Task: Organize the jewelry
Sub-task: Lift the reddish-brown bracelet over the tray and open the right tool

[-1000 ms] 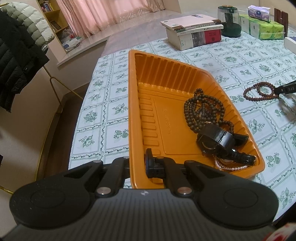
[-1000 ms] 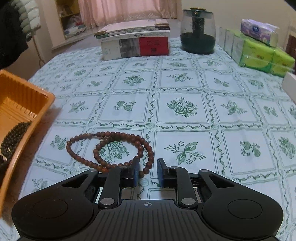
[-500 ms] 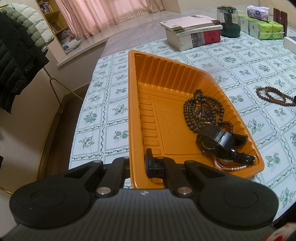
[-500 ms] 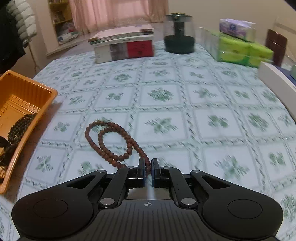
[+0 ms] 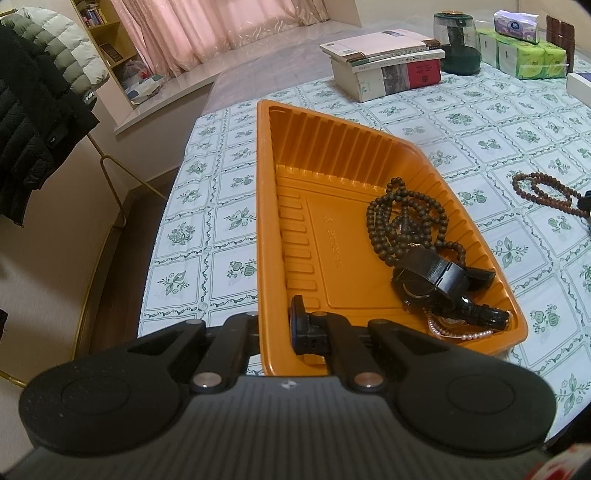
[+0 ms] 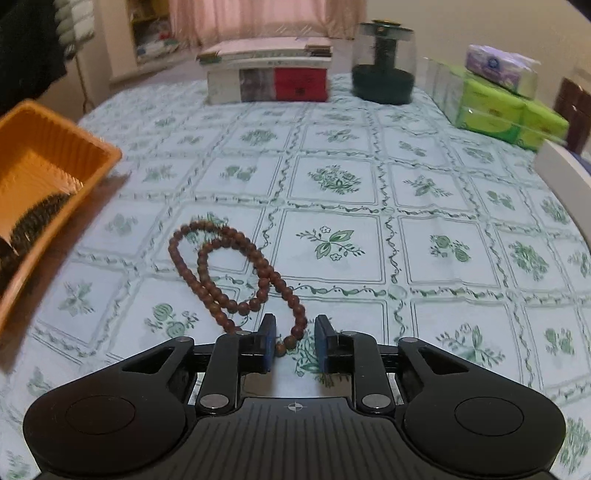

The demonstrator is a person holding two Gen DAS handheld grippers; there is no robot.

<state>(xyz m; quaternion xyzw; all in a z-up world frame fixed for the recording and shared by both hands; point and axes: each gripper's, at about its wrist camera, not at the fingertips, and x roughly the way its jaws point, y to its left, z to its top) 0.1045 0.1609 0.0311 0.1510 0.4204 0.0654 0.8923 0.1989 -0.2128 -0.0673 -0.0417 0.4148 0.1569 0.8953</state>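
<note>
Currently: left gripper [image 5: 275, 325] is clamping the near wall of the orange tray [image 5: 334, 147], seemingly steadying it for loading. Right gripper [image 6: 294, 341] is opening, its jaws straddling the near end of the brown bead strand [image 6: 229, 273] lying on the tablecloth [image 6: 424, 192] beside the tray.

Soft, warm indoor light fills my room, brightest at the pink curtains [image 5: 221, 26]. My left view is sharp; my right view smears, worst at the orange tray [image 6: 48, 177] on its left edge. Fisheye bending curves the tablecloth [image 6: 369, 184] outward. Shadows stay faint, without glare.
</note>
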